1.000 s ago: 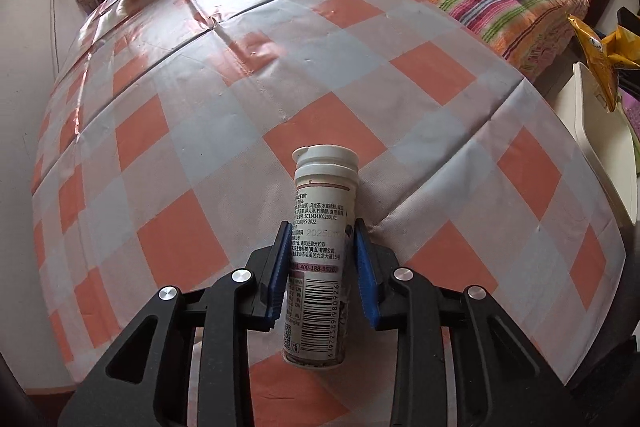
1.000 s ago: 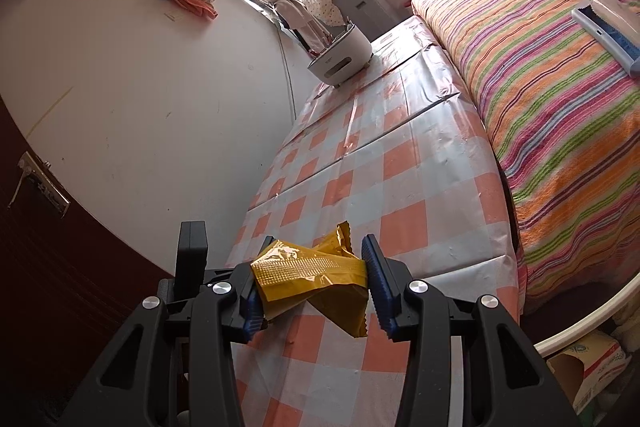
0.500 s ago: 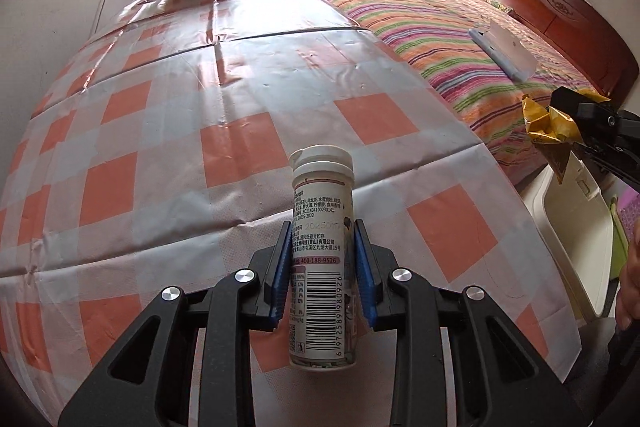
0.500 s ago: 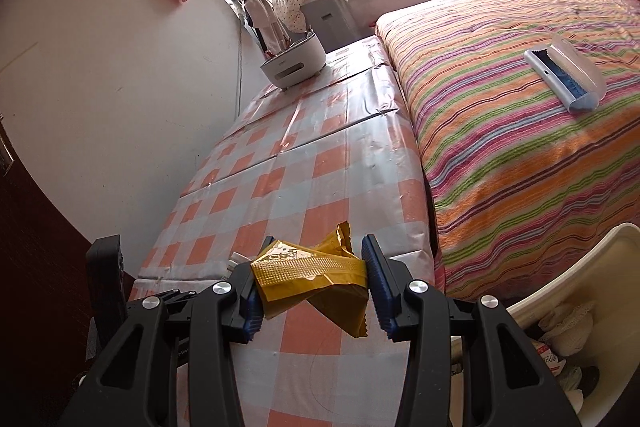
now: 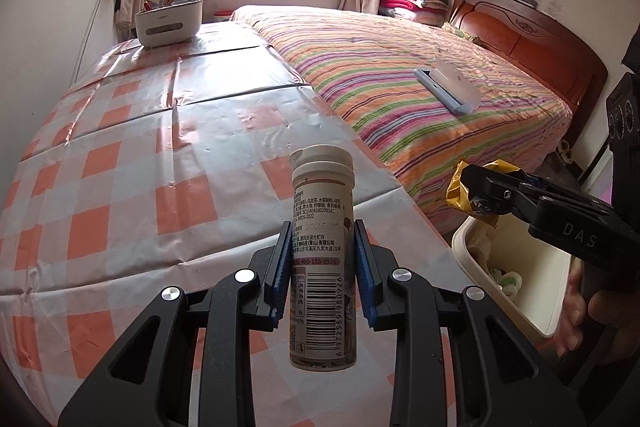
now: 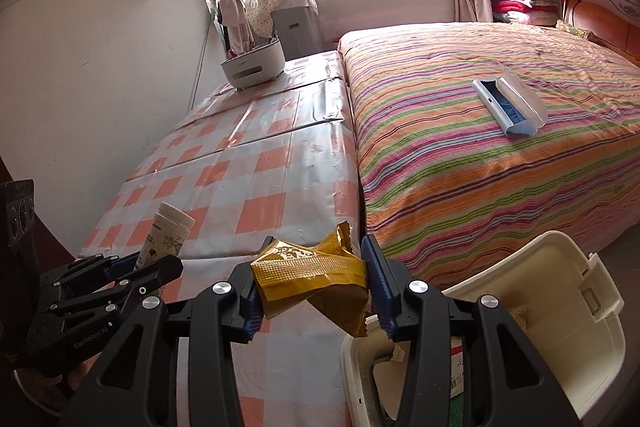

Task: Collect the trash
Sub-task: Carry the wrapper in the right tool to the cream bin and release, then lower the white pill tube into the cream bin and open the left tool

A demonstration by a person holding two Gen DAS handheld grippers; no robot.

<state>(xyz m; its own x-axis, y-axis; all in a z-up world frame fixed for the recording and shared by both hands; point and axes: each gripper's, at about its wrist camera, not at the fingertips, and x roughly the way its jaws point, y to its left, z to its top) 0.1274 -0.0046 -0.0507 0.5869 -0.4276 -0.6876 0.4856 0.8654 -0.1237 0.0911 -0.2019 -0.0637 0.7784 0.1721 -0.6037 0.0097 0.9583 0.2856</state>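
Note:
My left gripper (image 5: 322,267) is shut on a white plastic bottle (image 5: 323,259) with a printed label and holds it upright above the checked table (image 5: 120,155). The bottle also shows in the right wrist view (image 6: 166,235). My right gripper (image 6: 312,283) is shut on a crumpled yellow wrapper (image 6: 316,275), above the table's right edge beside the cream trash bin (image 6: 560,307). In the left wrist view the wrapper (image 5: 470,189) hangs over the bin (image 5: 516,279), which holds some trash.
A striped bed (image 5: 400,83) lies right of the table, with a white and blue case (image 5: 448,89) on it. A white organizer box (image 5: 168,21) stands at the table's far end. A wall runs along the table's left side.
Both grippers have swung right and tilted up, each still holding its item. The right gripper with the wrapper now sits by the bin's rim.

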